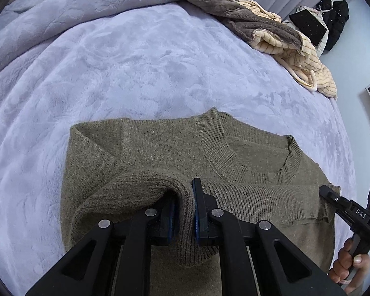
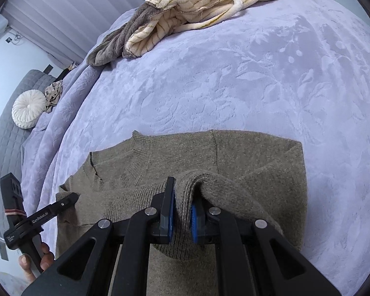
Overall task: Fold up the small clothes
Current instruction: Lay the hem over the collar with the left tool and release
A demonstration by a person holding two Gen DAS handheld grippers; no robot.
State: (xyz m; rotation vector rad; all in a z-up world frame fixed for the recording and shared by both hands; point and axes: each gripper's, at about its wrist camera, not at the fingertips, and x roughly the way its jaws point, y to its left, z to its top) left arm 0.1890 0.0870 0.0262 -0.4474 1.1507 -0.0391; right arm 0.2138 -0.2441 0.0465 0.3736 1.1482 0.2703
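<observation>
An olive-brown knit sweater (image 1: 160, 148) lies flat on the lavender blanket (image 1: 135, 61), collar (image 1: 246, 153) away from me. Its ribbed hem (image 1: 259, 204) is doubled up over the chest. In the left wrist view my left gripper (image 1: 185, 192) is shut on a bunched fold of that hem. The right gripper (image 1: 326, 191) shows at the hem's other end, held by a hand (image 1: 350, 264). In the right wrist view my right gripper (image 2: 183, 192) is shut on the ribbed hem of the sweater (image 2: 246, 155). The left gripper (image 2: 71, 199) reaches in from the left.
A crumpled beige and grey striped plush garment (image 1: 283, 39) (image 2: 197, 7) lies at the bed's far edge. A round white cushion (image 2: 27, 111) sits by the grey quilted headboard (image 2: 2, 135). Black clothes (image 1: 333, 19) hang beyond the bed. Bare blanket surrounds the sweater.
</observation>
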